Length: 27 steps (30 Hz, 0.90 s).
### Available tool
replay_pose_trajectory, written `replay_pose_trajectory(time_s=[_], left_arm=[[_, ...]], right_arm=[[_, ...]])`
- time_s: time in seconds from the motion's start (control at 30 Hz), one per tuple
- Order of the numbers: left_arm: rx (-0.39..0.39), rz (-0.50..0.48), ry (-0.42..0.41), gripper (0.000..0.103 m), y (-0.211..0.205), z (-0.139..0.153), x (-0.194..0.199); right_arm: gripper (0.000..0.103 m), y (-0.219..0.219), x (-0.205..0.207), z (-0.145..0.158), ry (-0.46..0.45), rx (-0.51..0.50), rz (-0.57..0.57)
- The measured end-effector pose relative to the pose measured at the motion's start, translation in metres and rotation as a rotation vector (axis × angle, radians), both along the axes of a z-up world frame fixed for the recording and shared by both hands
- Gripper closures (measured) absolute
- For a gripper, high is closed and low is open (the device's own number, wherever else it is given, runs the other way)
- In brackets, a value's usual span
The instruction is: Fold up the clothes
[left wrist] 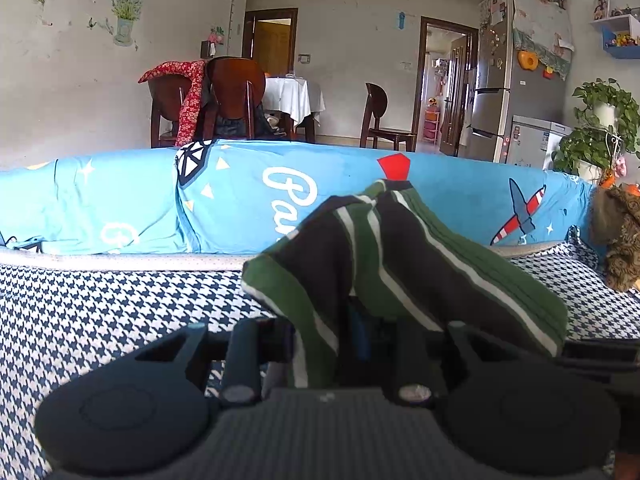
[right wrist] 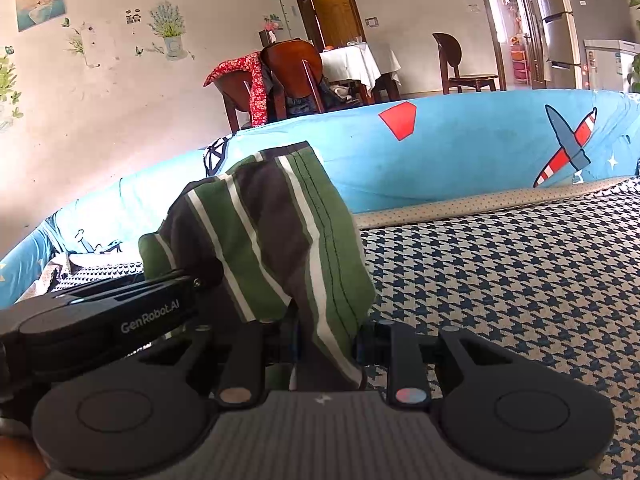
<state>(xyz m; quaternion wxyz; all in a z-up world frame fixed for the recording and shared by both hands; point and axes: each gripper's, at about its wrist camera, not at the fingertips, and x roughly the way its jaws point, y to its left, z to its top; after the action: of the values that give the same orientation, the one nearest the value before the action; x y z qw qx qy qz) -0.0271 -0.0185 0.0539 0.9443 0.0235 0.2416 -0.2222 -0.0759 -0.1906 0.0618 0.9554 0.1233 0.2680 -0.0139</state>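
One striped garment (left wrist: pixel 400 256), two grippers clamping it

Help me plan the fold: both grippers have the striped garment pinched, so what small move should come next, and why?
Probably draw the two grippers apart. The left gripper and the right gripper each clamp the striped garment, which hangs bunched between them above the houndstooth cover. Spreading it flat first should let a clean fold follow.
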Motion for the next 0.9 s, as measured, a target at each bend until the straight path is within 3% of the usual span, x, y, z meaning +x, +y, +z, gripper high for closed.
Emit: replay_pose_trajectory(time_s=[0.9], left_arm=[[0.017,0.090,-0.021,0.077,0.024,-0.001,0.020]], right_arm=[[0.078,0.025,0.024,-0.004,-0.027,0.011,0.051]])
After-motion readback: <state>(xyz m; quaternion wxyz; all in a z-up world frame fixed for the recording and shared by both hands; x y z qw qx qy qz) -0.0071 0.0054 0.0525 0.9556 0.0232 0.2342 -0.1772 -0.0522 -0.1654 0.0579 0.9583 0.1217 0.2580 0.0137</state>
